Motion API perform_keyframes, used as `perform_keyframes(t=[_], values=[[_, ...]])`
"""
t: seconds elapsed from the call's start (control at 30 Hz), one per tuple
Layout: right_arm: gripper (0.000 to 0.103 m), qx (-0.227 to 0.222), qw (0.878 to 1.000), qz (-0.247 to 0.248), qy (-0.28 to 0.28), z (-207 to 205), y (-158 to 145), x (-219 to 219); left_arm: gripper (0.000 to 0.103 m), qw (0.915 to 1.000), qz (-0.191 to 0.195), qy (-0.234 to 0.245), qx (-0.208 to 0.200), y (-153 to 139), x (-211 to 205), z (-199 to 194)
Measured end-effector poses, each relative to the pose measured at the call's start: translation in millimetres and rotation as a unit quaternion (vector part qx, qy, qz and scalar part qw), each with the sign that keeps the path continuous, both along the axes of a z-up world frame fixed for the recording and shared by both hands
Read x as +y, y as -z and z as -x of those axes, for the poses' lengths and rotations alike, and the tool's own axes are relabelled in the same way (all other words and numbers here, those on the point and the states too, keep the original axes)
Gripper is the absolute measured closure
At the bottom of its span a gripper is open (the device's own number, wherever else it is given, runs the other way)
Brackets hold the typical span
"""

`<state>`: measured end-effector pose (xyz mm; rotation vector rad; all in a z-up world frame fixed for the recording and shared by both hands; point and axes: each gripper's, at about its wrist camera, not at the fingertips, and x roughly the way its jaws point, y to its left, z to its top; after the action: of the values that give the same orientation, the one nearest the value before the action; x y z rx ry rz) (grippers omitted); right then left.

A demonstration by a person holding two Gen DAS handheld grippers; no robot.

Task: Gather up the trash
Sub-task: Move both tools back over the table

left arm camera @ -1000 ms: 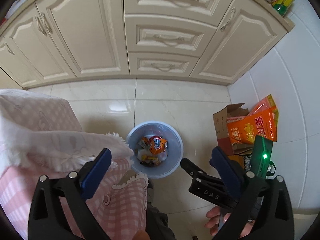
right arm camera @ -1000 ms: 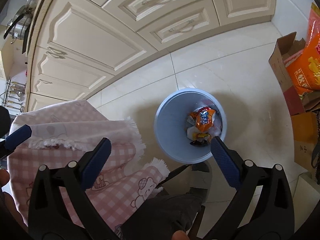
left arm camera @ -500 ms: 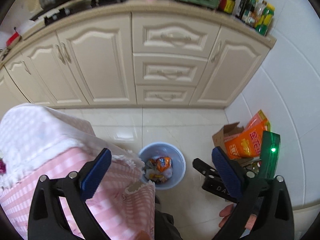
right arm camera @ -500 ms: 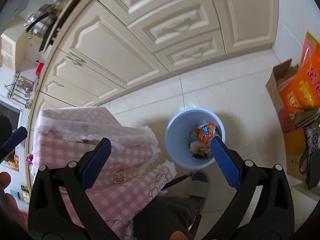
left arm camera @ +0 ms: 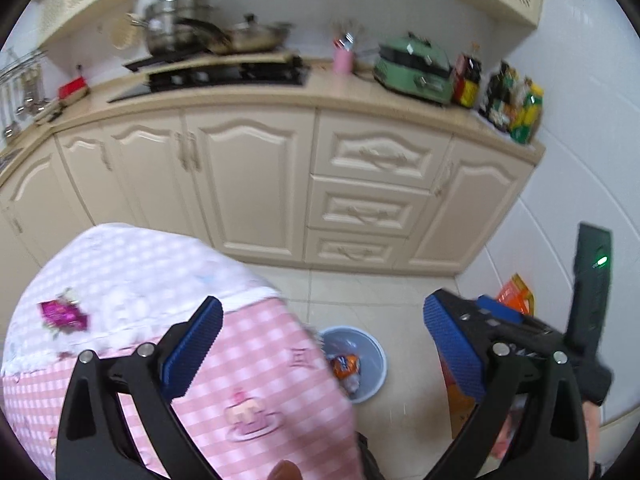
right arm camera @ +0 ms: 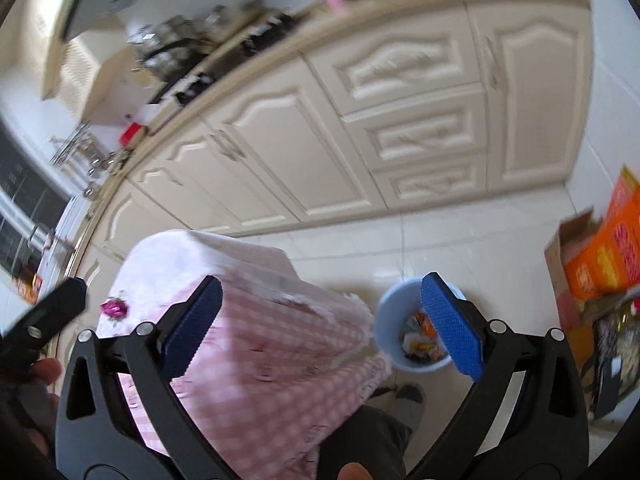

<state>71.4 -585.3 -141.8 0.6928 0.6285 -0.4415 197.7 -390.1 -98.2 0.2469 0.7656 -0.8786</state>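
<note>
Item: our left gripper (left arm camera: 316,344), jaws wide apart and holding nothing, raised above the table. Item: our right gripper (right arm camera: 320,324), likewise spread and empty, also aloft. Item: pink checked tablecloth (left arm camera: 256,364), covering a small table and hanging over its edge at the near corner. Item: magenta wrapper (left arm camera: 63,314), the one piece of trash we can see outside the bin, lying on the paler far-left part of the cloth, well apart from both grippers. Item: blue bin (left arm camera: 374,364), on the tiled floor just beyond the table's right corner, already holding an orange packet (left arm camera: 346,364) and other scraps. Item: cardboard box (right arm camera: 568,256) with orange bags, against the right wall. Item: cream cabinets (left arm camera: 248,184) and a cluttered counter behind. Risks, as we judge them: both views are blurred, so a hasty reach may miss the wrapper; closing too low may pinch the cloth along with it and drag the cover; the wrapper looks light and crinkly, so a shallow grip may let it slip before it reaches the bin.
</note>
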Motion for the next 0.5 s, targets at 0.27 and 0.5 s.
perform_keyframes(t=[0.27, 0.5], values=[[0.006, -0.038, 0.991, 0.082, -0.101, -47.8, -69.8, 97.4, 0.005, 0.9952, 0.028, -0.085, -0.04, -20.5, 113.4, -25.7], [0.006, -0.038, 0.966, 0.133, -0.217, -113.6, -83.0, 191.3, 0.005, 0.9831, 0.023, -0.17, -0.063, -17.5, 215.6, -63.8]])
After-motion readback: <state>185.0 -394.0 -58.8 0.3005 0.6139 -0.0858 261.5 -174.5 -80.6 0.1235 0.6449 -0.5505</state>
